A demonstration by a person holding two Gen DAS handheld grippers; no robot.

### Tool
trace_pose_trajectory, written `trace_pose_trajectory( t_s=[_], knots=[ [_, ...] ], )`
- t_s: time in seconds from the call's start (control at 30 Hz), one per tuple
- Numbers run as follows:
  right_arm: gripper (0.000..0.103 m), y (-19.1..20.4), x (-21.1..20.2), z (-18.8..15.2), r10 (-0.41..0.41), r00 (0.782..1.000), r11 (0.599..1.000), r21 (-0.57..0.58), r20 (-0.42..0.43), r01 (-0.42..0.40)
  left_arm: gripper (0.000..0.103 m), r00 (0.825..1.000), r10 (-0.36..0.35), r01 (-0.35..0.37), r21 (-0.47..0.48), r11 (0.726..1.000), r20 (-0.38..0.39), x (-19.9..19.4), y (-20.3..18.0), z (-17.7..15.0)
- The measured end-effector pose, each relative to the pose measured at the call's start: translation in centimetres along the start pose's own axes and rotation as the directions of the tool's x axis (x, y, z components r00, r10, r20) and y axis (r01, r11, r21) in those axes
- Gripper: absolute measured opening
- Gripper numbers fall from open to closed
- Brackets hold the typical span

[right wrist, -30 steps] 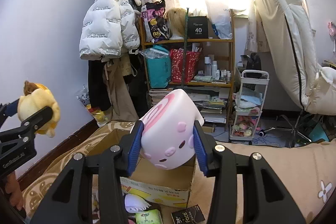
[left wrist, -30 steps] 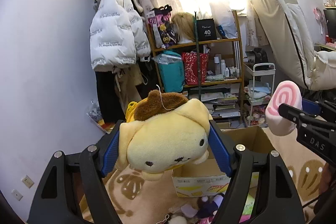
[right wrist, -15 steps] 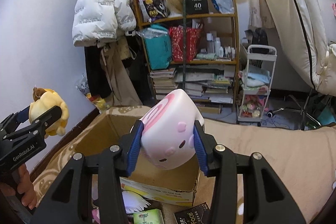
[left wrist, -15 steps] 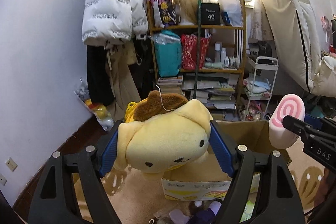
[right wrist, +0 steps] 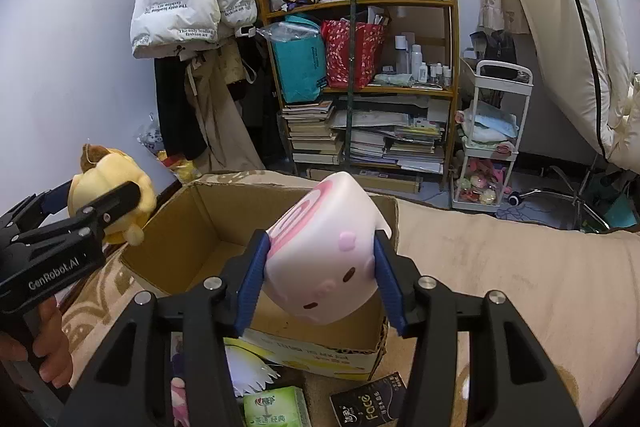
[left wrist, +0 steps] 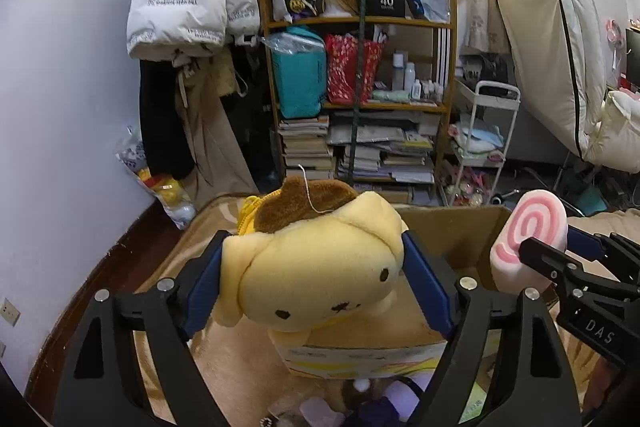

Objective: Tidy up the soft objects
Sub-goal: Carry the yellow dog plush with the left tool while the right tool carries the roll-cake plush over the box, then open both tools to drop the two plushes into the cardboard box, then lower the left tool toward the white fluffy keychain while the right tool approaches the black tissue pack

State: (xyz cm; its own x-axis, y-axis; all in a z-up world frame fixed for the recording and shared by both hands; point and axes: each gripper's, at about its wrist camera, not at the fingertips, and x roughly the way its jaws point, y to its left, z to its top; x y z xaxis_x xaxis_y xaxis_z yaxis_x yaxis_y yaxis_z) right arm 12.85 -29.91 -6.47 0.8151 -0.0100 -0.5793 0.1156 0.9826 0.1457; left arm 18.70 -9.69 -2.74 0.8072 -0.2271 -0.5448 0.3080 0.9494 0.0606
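Note:
My left gripper point(left wrist: 314, 281) is shut on a yellow dog plush with a brown cap point(left wrist: 320, 267), held in the air just over the near left edge of an open cardboard box point(left wrist: 452, 235). My right gripper point(right wrist: 320, 277) is shut on a white plush with a pink swirl point(right wrist: 324, 259), held above the box's near wall point(right wrist: 320, 347). The box inside point(right wrist: 208, 239) looks bare. In the right wrist view the left gripper point(right wrist: 100, 213) and yellow plush point(right wrist: 108, 179) are at the left. In the left wrist view the right gripper point(left wrist: 560, 255) and swirl plush point(left wrist: 528, 231) are at the right.
The box stands on a beige patterned rug point(right wrist: 480, 267). Small plush toys point(left wrist: 360, 407), a green tissue pack point(right wrist: 272, 407) and a black packet point(right wrist: 368, 403) lie in front of it. A crowded shelf point(left wrist: 360, 87), a white cart point(left wrist: 480, 147) and hanging coats point(left wrist: 188, 7) stand behind.
Both grippers have tilted down and moved forward toward the box, each still holding its plush. The box now shows larger and its inside is in view.

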Motion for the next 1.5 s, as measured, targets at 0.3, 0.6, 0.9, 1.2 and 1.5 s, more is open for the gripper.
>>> trace_pose_trajectory(
  t_s=[0.3,0.6,0.9,1.2,1.5],
  knots=[
    [0.062,0.9,0.4,-0.7,-0.004,0.999,0.999,-0.053,-0.04,0.002,0.098,1.0,0.016,-0.016,-0.013,1.0,-0.012,0.0,0.0,-0.3],
    [0.088,1.6,-0.2,-0.9,0.006,1.0,0.997,-0.077,-0.03,-0.008,0.102,0.999,0.033,-0.033,-0.015,0.999,-0.032,0.0,0.4,-0.2],
    [0.101,1.4,-1.0,-1.2,0.01,1.0,0.998,-0.062,-0.021,-0.012,0.102,0.994,0.081,-0.083,-0.021,0.996,-0.078,-0.6,1.6,-0.6],
    [0.101,1.4,-2.8,-1.7,0.004,1.0,0.999,-0.048,-0.03,-0.005,0.102,0.984,0.138,-0.14,-0.01,0.99,-0.112,-3.0,2.8,-1.5],
    [0.101,1.4,-4.9,-2.4,-0.006,0.999,1.0,-0.029,-0.042,0.005,0.102,0.967,0.156,-0.157,0.011,0.988,-0.2,-5.0,4.0,-3.6]
  ],
)
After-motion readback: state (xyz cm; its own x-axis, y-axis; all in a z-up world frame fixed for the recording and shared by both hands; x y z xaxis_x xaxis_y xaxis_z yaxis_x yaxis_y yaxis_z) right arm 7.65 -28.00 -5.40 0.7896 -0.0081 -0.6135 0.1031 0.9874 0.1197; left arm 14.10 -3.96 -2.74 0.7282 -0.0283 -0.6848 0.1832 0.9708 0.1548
